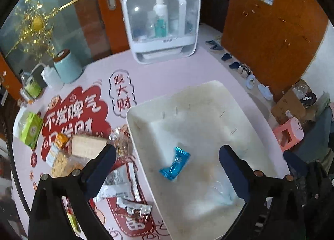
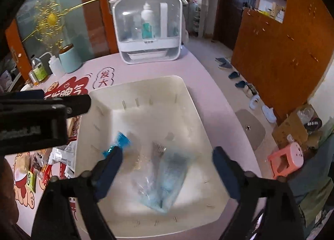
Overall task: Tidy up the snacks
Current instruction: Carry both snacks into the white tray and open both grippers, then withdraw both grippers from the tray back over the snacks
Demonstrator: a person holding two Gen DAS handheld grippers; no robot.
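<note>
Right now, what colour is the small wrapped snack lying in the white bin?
Shiny blue snack, clearest in the left wrist view.

- The white bin (image 1: 133, 127) fills the centre of both wrist views, its floor mostly bare; a blue wrapped snack (image 1: 175, 162) lies at lower centre and a clear bluish bag (image 2: 165, 179) sits toward the near end.
- At lower left of the left wrist view, a pile of snack packets (image 1: 117, 179) crowds the table right against the bin's wall.
- A wide strip of bare pink tablecloth (image 1: 167, 73) runs across the middle of the frame, between the bin and the white storage case (image 1: 160, 23) at top centre.
- Bottles and a teal canister (image 1: 66, 67) line the left edge.
</note>
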